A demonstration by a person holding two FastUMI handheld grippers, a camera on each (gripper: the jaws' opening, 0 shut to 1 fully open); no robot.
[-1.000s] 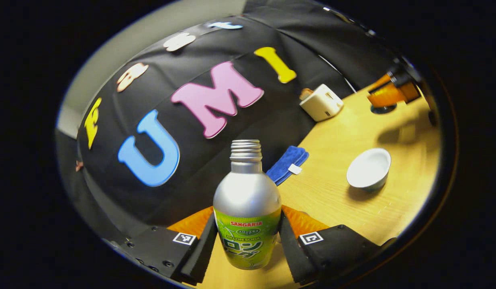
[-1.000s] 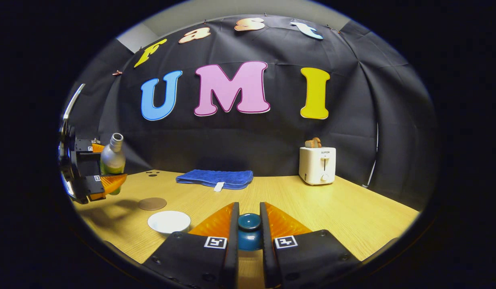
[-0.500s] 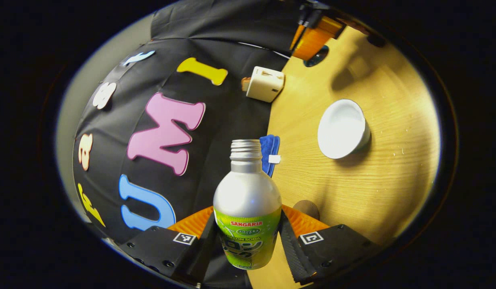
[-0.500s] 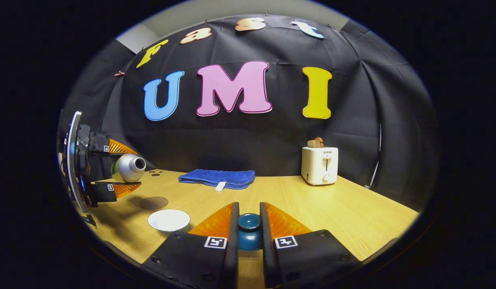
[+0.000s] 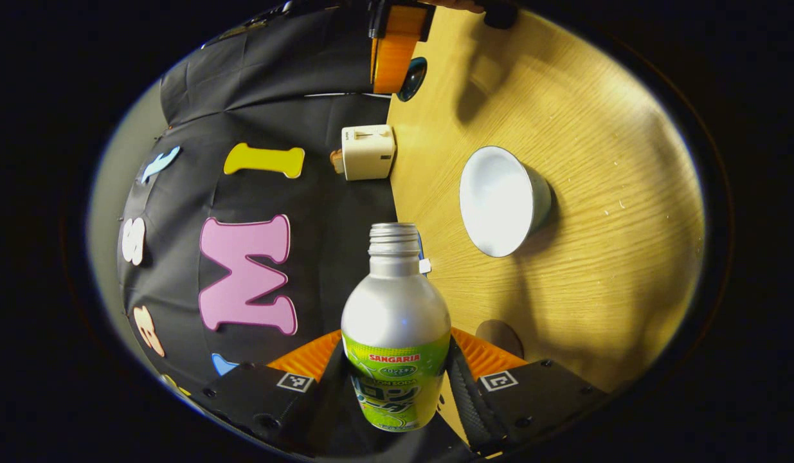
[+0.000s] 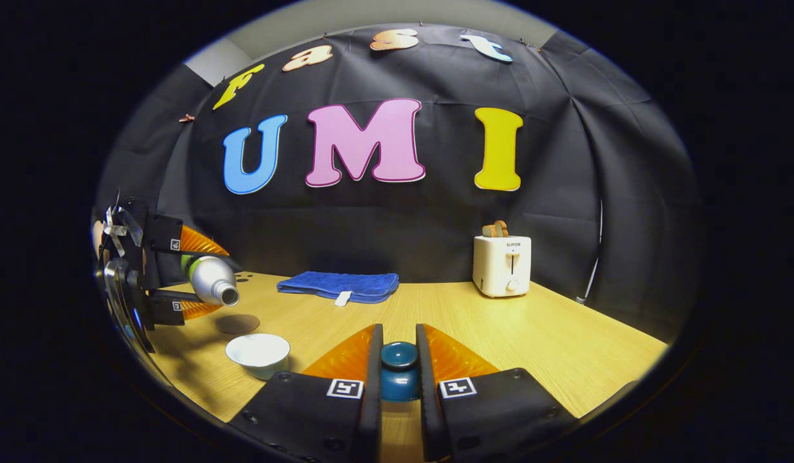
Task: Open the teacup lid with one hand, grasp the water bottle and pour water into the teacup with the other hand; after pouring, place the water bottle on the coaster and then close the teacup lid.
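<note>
I have my left gripper clamped on the bottle low on its body, so the open neck stays free; in the right gripper view the bottle lies tipped on its side with the mouth aimed down toward the cup, which stands open on the table. My right gripper is closed on the lid, held off to the side so the cup's mouth stays clear. The coaster waits just behind the cup for the bottle afterwards
</note>
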